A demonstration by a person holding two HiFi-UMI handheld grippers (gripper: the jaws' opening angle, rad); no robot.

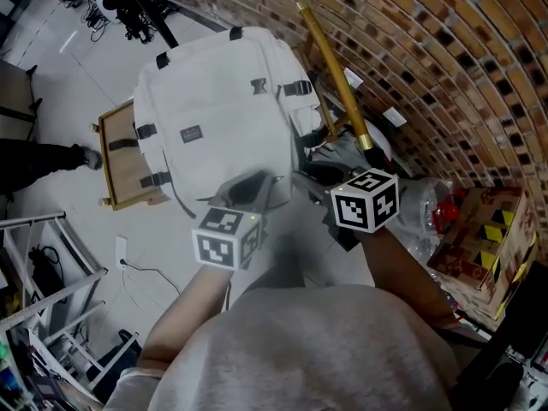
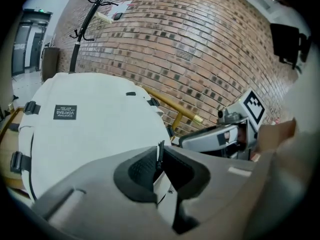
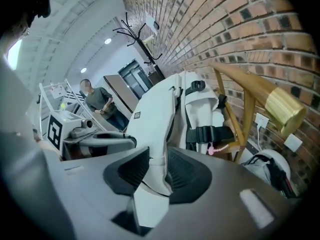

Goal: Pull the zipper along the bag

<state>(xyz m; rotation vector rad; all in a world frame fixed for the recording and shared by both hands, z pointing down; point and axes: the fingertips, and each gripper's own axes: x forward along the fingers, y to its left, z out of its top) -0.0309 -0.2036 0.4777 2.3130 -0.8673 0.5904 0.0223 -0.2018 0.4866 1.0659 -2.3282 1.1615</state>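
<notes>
Brick wall (image 1: 445, 50) at right, pale floor (image 1: 51, 67) at left. White bag (image 1: 214, 101) is propped on a wooden frame (image 1: 120, 169) near the wall. Left gripper (image 2: 160, 159): jaws clenched on the dark zipper pull (image 2: 160, 151). Right gripper (image 3: 159, 171): jaws released, bag edge between them. Only the right gripper view shows a far person (image 3: 97, 99). In the head view the marker cubes (image 1: 227, 238) obscure the jaw tips.

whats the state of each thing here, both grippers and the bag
backpack, upright, side strap buckled
left gripper, shut on a thin dark tab at the backpack's edge
right gripper, open, white backpack fabric between its jaws
</notes>
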